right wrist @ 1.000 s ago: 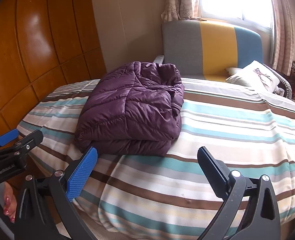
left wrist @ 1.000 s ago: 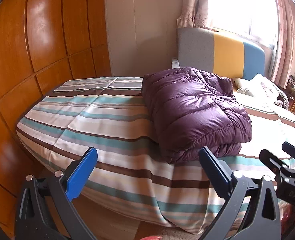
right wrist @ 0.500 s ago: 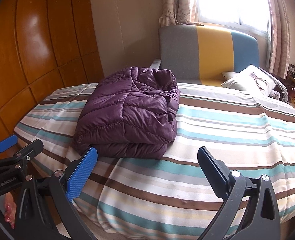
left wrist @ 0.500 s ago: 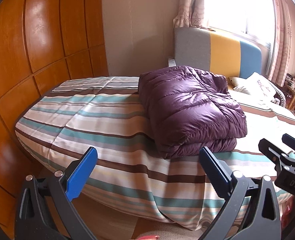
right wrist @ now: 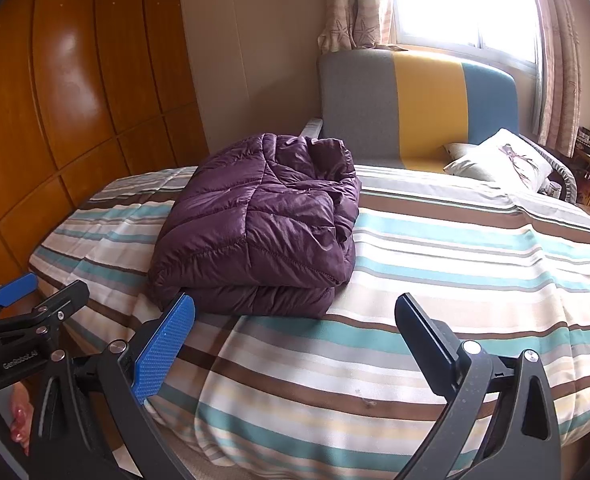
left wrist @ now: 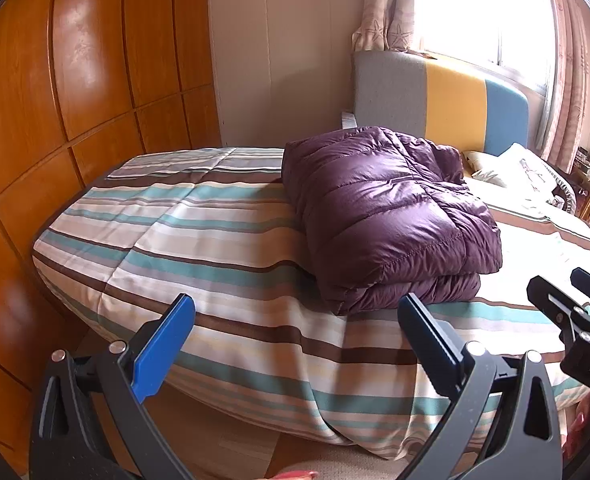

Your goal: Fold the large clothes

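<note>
Purple quilted coat (left wrist: 387, 216) lay folded in a thick bundle on the striped bed (left wrist: 199, 240). Both tools, left (left wrist: 295, 344) and right (right wrist: 295, 340), hung wide and empty; folding looked finished.

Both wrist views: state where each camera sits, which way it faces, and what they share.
Left wrist: sits on the left gripper, off the bed's foot, facing the folded purple jacket on the striped bedspread; its open fingers frame the bottom, the right gripper shows at the right edge.
Right wrist: sits on the right gripper, further right, facing the same way; the left gripper shows at the left edge.
Shared: jacket, bedspread, tricolour headboard, pillow.
</note>
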The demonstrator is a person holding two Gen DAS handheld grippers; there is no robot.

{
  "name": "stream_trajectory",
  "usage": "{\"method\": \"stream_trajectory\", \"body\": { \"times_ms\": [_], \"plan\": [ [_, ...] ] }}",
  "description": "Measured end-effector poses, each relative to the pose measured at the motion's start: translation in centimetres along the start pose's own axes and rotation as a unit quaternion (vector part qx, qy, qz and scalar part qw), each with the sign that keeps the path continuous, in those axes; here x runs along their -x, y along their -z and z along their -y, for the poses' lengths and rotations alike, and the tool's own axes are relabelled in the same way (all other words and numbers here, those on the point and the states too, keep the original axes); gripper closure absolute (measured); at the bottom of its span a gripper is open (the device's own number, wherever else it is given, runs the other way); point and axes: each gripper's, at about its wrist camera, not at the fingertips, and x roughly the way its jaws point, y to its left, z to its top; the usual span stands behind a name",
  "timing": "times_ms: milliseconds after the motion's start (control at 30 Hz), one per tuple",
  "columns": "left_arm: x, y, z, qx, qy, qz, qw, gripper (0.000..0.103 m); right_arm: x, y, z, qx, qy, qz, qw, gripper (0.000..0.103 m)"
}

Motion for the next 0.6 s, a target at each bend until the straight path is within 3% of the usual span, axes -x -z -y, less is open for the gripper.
{"method": "stream_trajectory", "body": {
  "times_ms": [600],
  "plan": [
    [-0.32,0.18,-0.02,-0.001,-0.002,-0.006,1.0,0.002,-0.35,0.21,0.04,-0.002,-0.003,-0.007,1.0,0.003]
  ]
}}
